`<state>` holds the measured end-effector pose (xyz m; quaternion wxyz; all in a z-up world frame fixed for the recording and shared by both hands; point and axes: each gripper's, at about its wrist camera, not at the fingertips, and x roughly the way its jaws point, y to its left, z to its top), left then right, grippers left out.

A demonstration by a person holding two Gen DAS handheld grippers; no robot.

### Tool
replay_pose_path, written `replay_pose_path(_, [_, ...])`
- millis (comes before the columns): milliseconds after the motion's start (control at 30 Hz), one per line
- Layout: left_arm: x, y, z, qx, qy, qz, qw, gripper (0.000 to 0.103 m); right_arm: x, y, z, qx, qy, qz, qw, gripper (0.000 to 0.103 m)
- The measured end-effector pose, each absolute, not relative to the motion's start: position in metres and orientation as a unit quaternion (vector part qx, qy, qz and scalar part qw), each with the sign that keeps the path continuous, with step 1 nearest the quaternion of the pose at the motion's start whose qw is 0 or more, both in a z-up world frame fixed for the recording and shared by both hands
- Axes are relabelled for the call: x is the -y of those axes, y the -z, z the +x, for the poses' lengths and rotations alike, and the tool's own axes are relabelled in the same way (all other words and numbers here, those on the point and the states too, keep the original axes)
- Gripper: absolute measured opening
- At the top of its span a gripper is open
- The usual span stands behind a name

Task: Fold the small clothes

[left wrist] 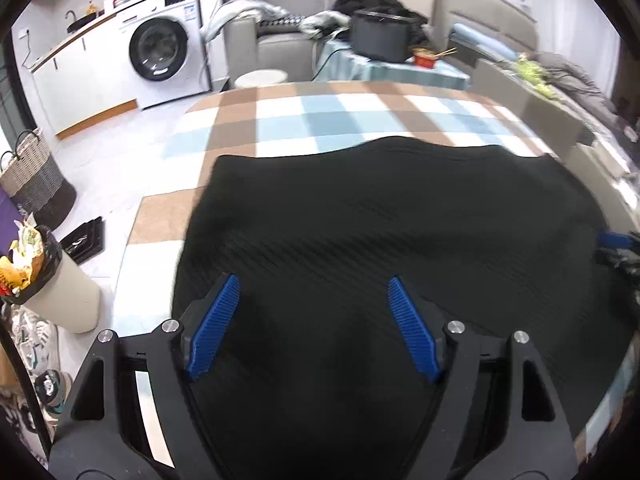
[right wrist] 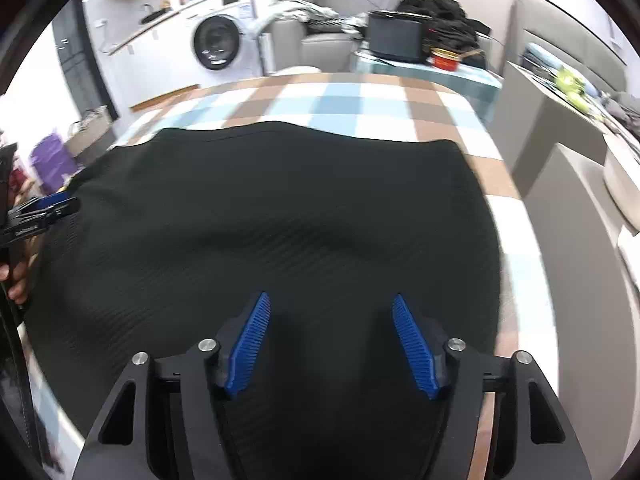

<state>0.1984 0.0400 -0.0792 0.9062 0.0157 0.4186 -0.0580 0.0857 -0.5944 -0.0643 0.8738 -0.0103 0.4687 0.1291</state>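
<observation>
Black ribbed garment (left wrist: 380, 232) lies spread flat on the checked surface (left wrist: 280, 116), under both hand-held grippers: left hand-held gripper (left wrist: 314, 292) and right hand-held gripper (right wrist: 331, 312) hover with jaws apart, gripping nothing. Beyond stands a washing machine (left wrist: 164, 52).

The checked tablecloth (left wrist: 280, 112) lies bare beyond the black ribbed garment (left wrist: 380, 220) — free passage there; past the far edge, a black bin (left wrist: 380, 36) and red noodle bowl (left wrist: 425, 57) crowd the side table
</observation>
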Motion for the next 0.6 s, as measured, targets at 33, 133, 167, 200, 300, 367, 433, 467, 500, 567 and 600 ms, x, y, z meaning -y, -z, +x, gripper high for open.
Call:
replay_pose_path(33, [-0.035,0.077,0.187,-0.417,0.071,0.012,0.906,0.079,0.589,0.064,0.079,-0.468,-0.142,-0.012,0.872,0.069])
replay_pose_path(133, [-0.022,0.076,0.160,-0.413,0.092,0.011,0.906,0.079,0.573,0.069,0.063,-0.469,-0.174,-0.030,0.865,0.069])
replay_pose_path(167, [-0.017,0.078,0.149,-0.414,0.102,0.010,0.905,0.080,0.570,0.073,0.057,-0.471,-0.181,-0.041,0.863,0.069])
replay_pose_path(200, [-0.015,0.080,0.141,-0.417,0.106,0.010,0.903,0.080,0.569,0.076,0.051,-0.468,-0.181,-0.054,0.863,0.071])
replay_pose_path(300, [-0.010,0.093,0.121,-0.431,0.102,0.023,0.896,0.080,0.581,0.078,0.032,-0.459,-0.161,-0.073,0.871,0.073])
replay_pose_path(367, [-0.010,0.102,0.109,-0.440,0.095,0.031,0.892,0.080,0.597,0.078,0.022,-0.461,-0.150,-0.063,0.873,0.073])
replay_pose_path(433, [-0.012,0.106,0.093,-0.440,0.089,0.044,0.893,0.080,0.609,0.076,0.010,-0.457,-0.140,-0.067,0.876,0.073])
replay_pose_path(467, [-0.013,0.107,0.088,-0.440,0.088,0.047,0.892,0.080,0.614,0.074,0.004,-0.456,-0.132,-0.075,0.877,0.073])
replay_pose_path(500, [-0.015,0.108,0.082,-0.443,0.088,0.048,0.891,0.080,0.619,0.073,0.000,-0.458,-0.124,-0.081,0.877,0.074])
replay_pose_path(567, [-0.021,0.109,0.069,-0.445,0.090,0.040,0.890,0.080,0.634,0.073,-0.007,-0.470,-0.113,-0.059,0.874,0.074])
replay_pose_path(600, [-0.023,0.108,0.064,-0.443,0.091,0.038,0.891,0.080,0.641,0.071,-0.011,-0.472,-0.110,-0.038,0.874,0.074])
